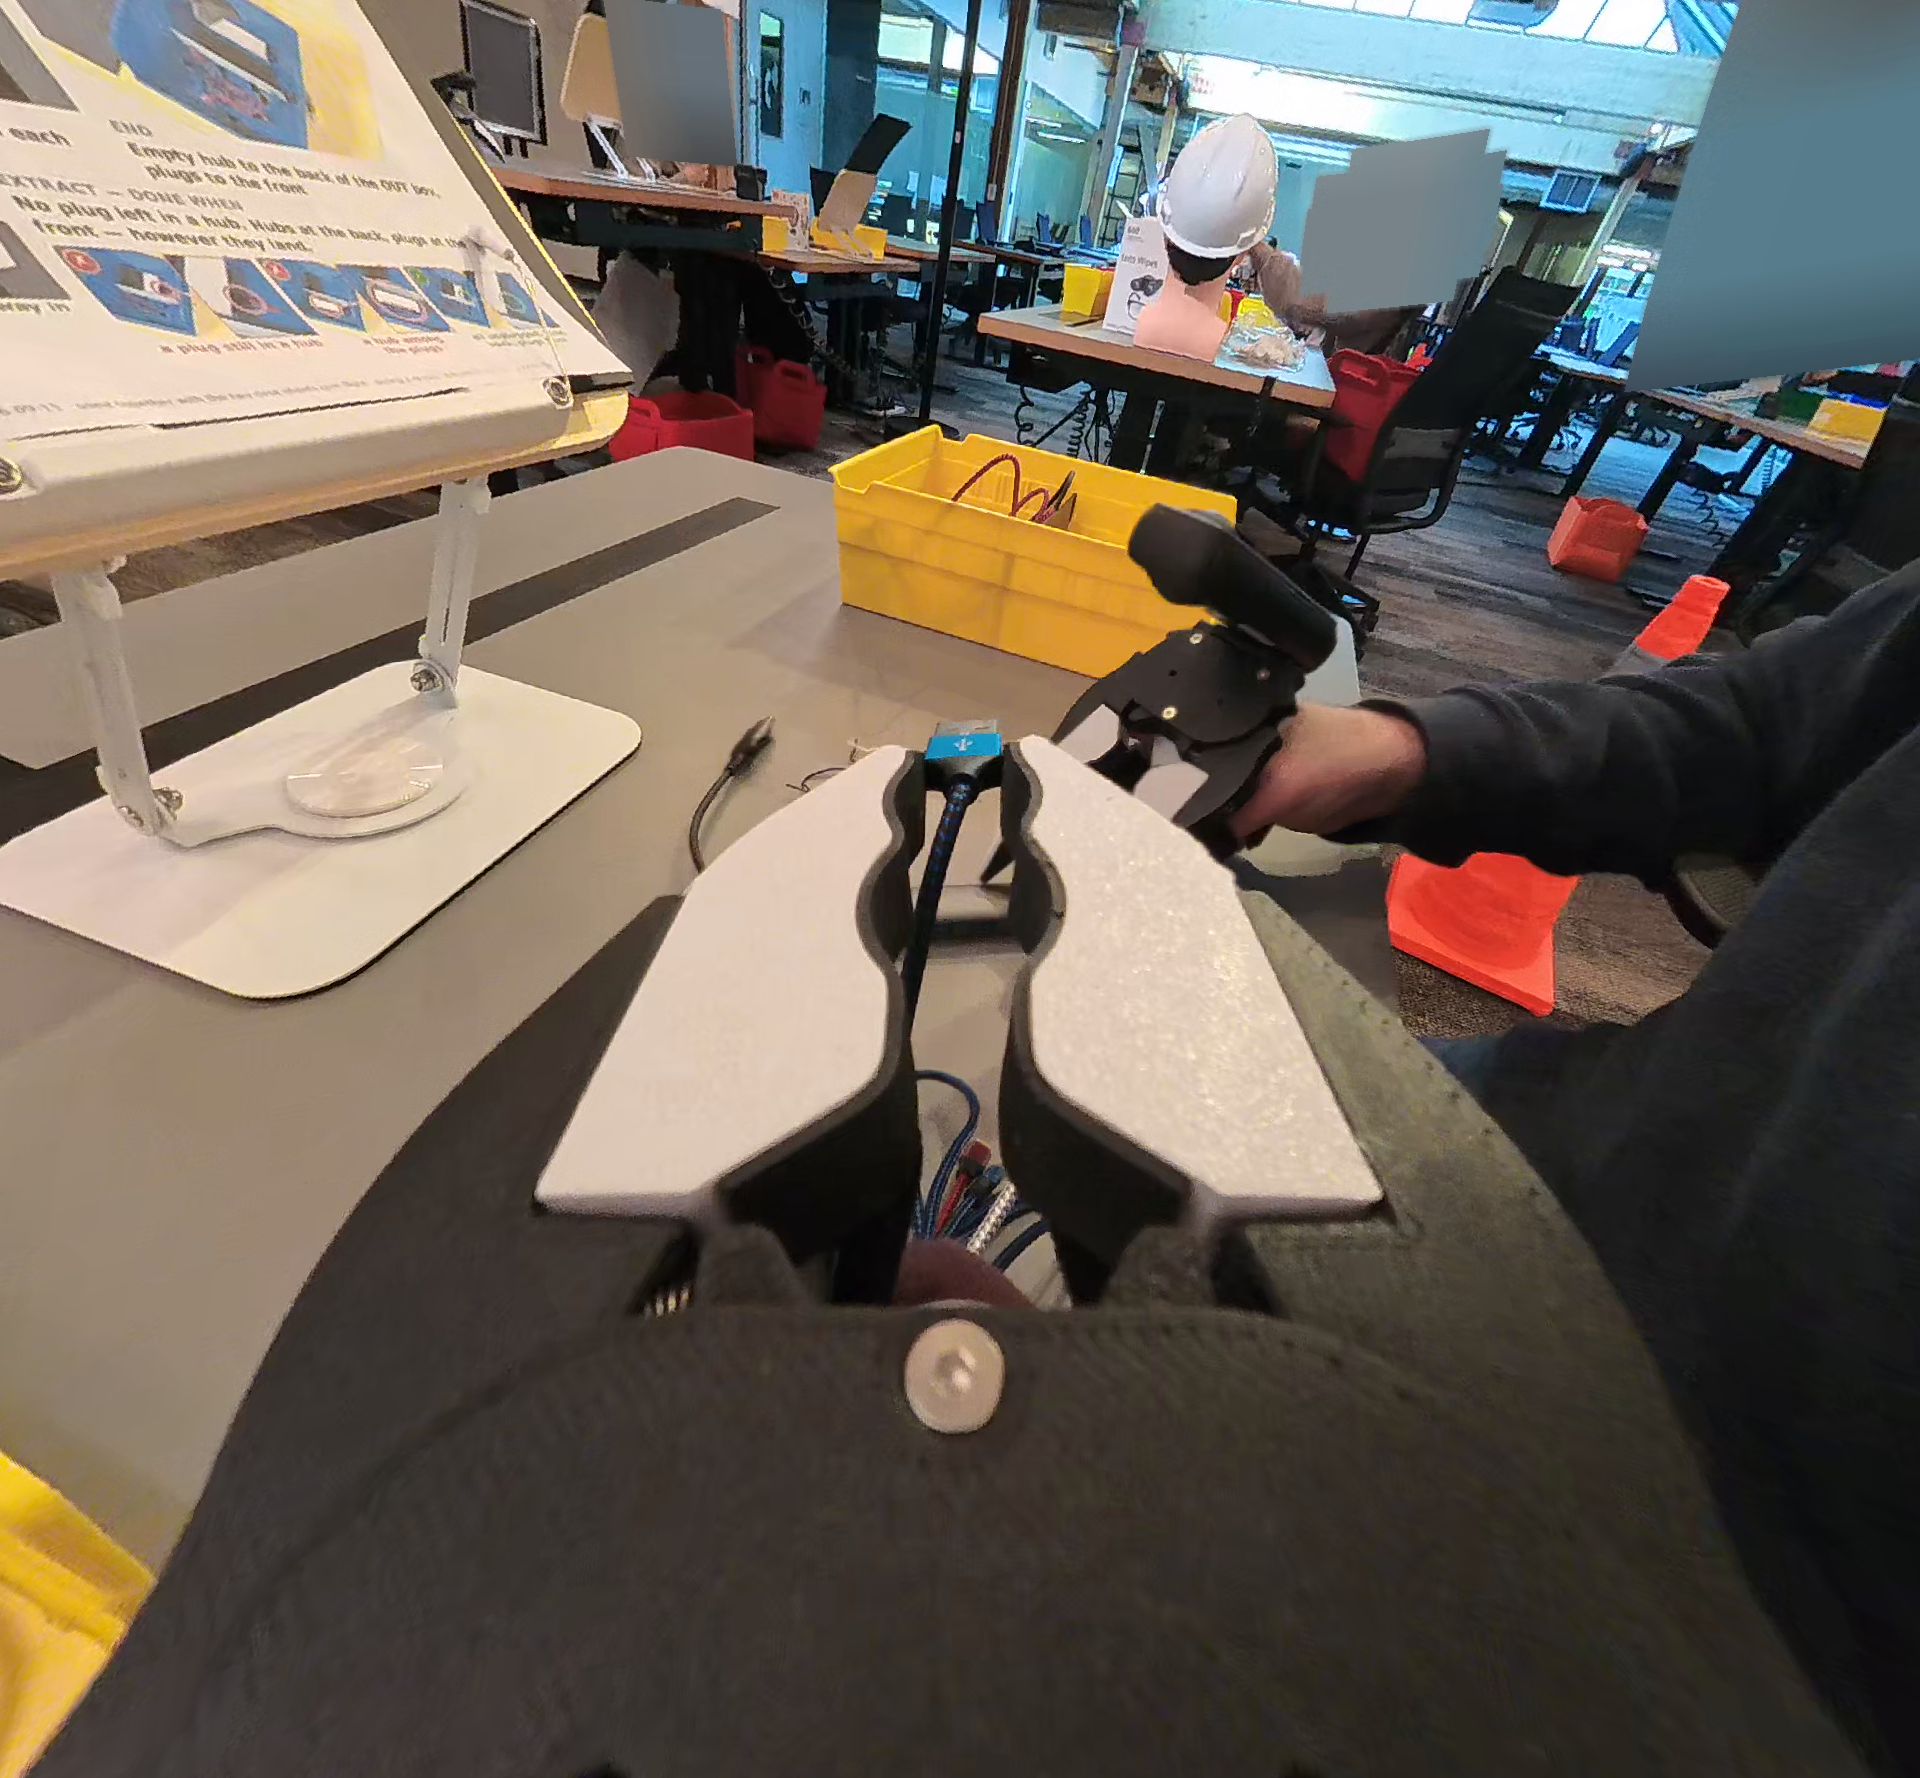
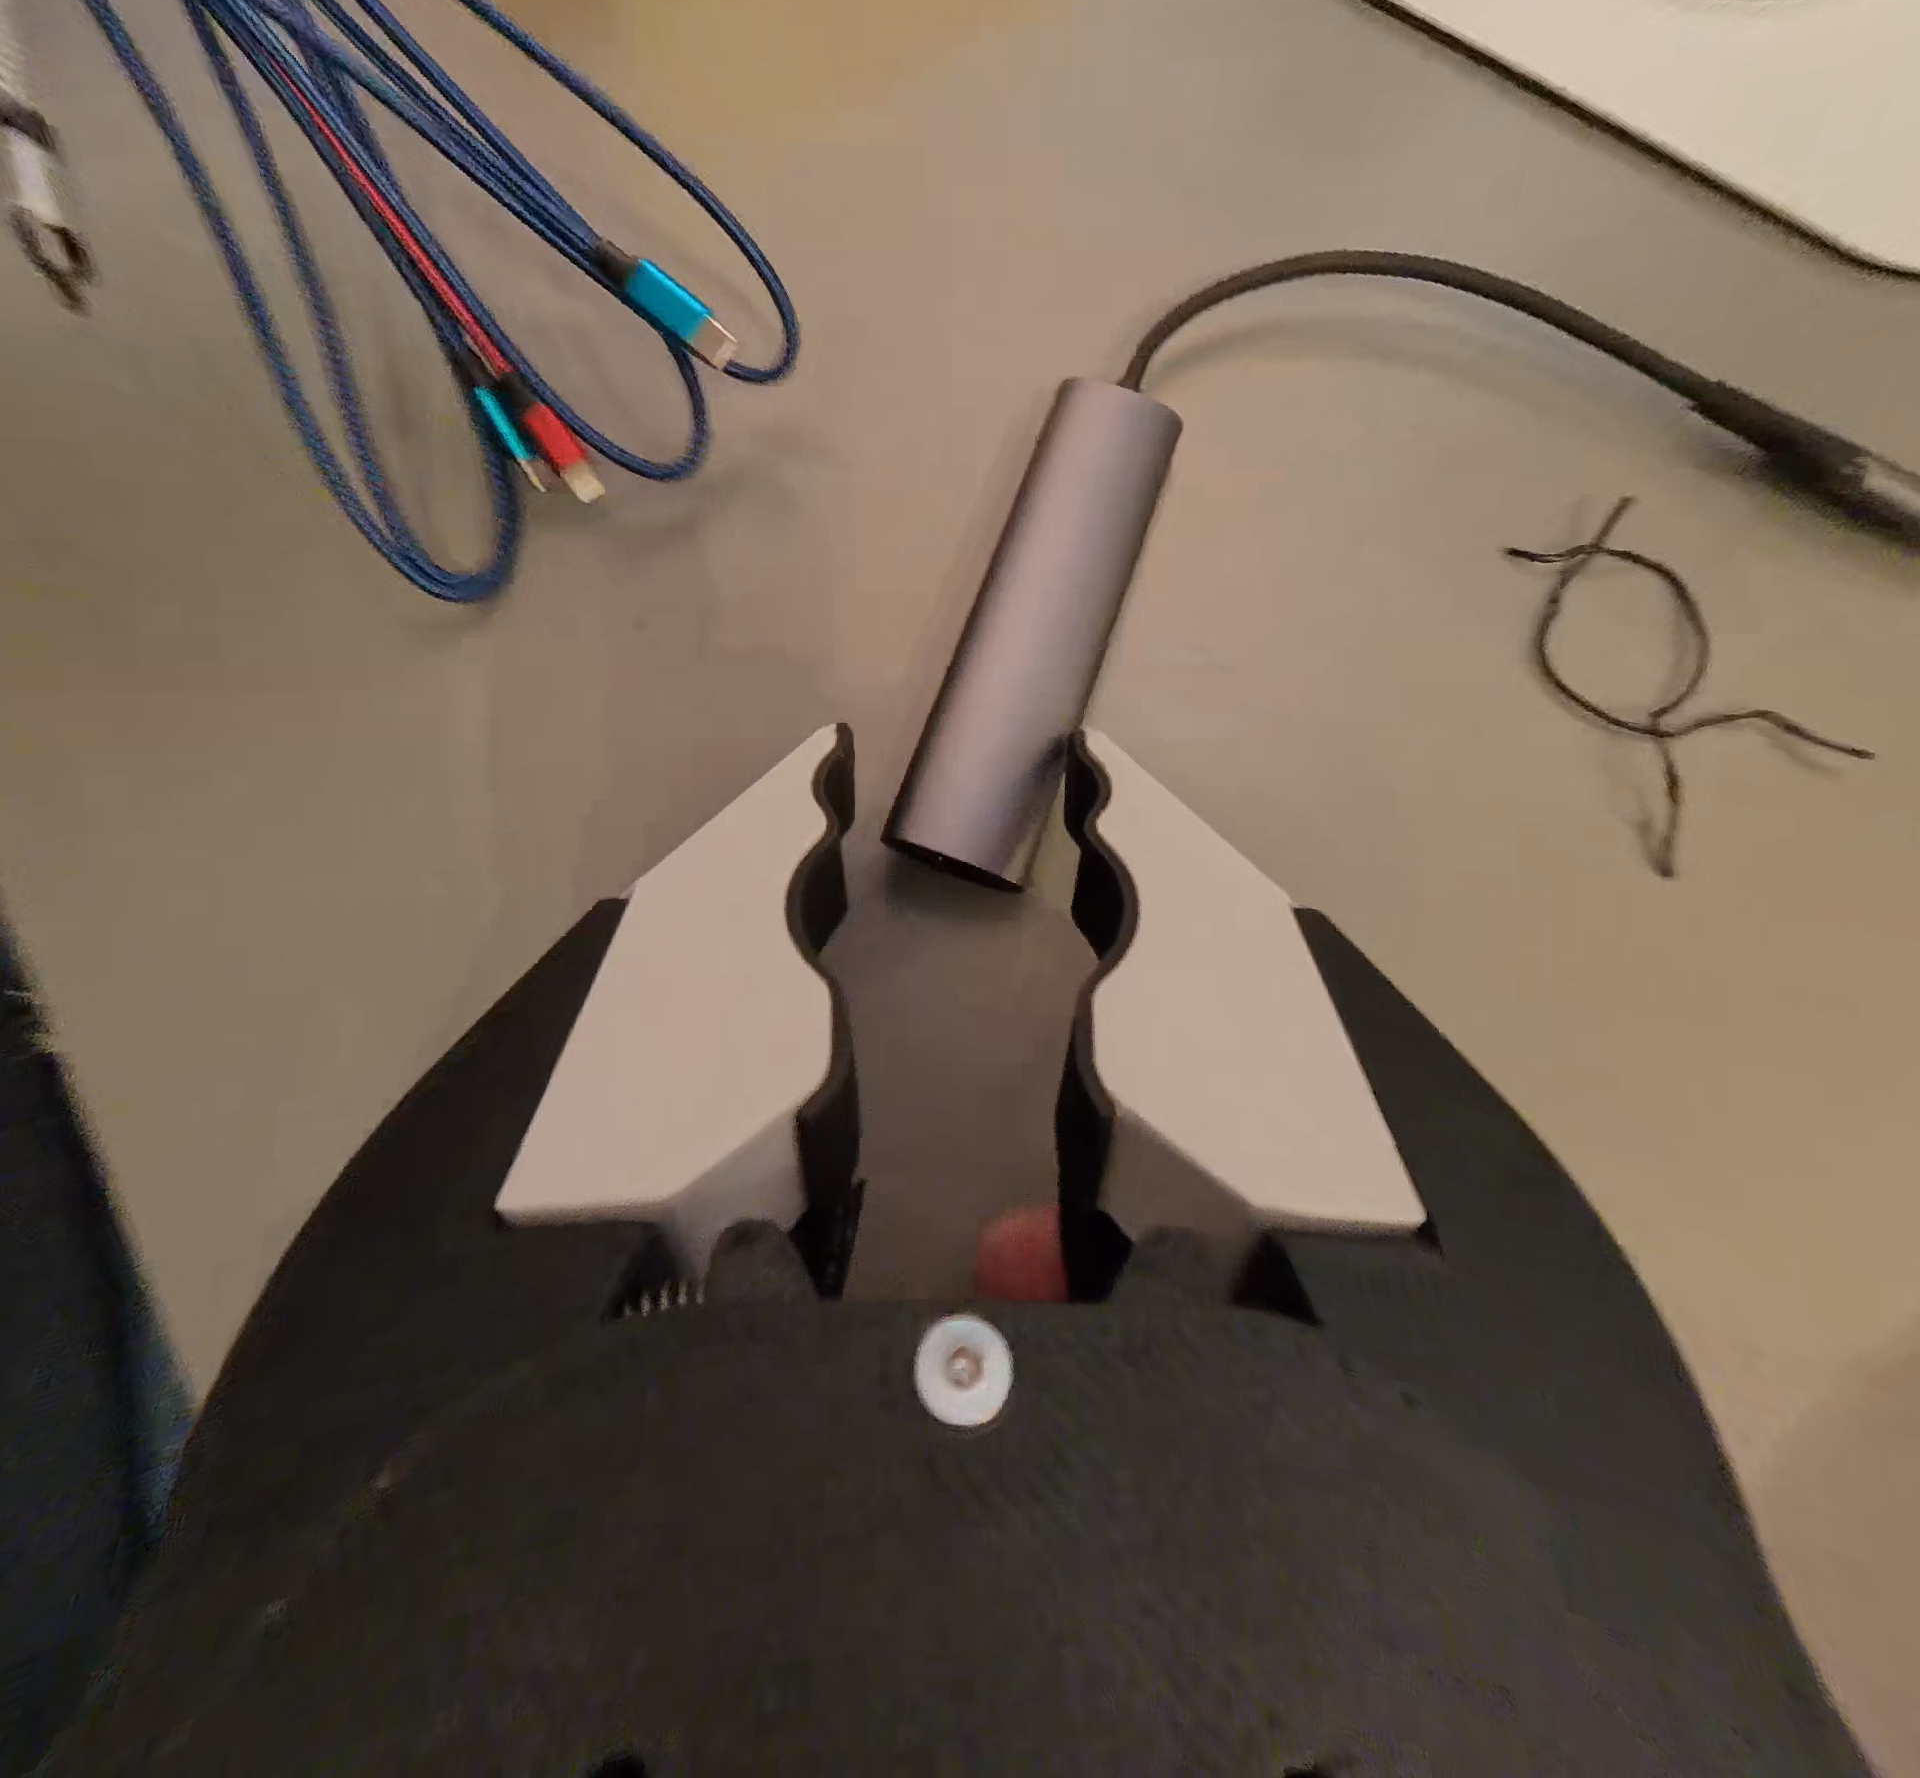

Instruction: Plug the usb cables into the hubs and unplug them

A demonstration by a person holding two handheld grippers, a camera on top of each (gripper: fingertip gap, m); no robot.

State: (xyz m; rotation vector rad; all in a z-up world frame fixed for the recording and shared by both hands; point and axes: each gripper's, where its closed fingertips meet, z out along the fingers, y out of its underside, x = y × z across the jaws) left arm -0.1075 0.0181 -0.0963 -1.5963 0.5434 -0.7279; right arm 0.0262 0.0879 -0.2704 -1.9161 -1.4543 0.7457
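Left wrist view: the left gripper [image 1: 961, 762] pinches a blue USB plug [image 1: 964, 746] between its fingertips, metal end pointing away toward 12 o'clock; its blue braided cable [image 1: 932, 881] runs back down between the fingers.
Left jaws: pressed onto the plug.
Right gripper seen from the left: the right gripper [image 1: 1117, 772] sits at 2 o'clock of the plug, held by a hand [image 1: 1325, 772] in a dark sleeve, angled down at the grey table [image 1: 208, 1157].
Right wrist view: the right gripper [image 2: 961, 772] has the near end of a grey hub [image 2: 1039, 627] between its fingertips; the hub lies on the table slanting toward 1 o'clock.
Right jaws: spread slightly wider than the hub; its right edge touches the right finger [image 2: 1195, 980], a gap shows on the left.
Hub lead: a black cable [image 2: 1455, 274] leaves the far end and curves toward 3 o'clock.
Loose cables: a bundle of blue braided cables [image 2: 416, 201] with blue and red plugs lies at 10 o'clock of the hub, apart from it.
Twist tie: a black wire tie [image 2: 1631, 648] lies at 3 o'clock.
Surroundings: a white stand [image 1: 312, 793] carrying an instruction sheet [image 1: 239, 170] at 10 o'clock, a yellow bin [image 1: 997, 565] at 12 o'clock.
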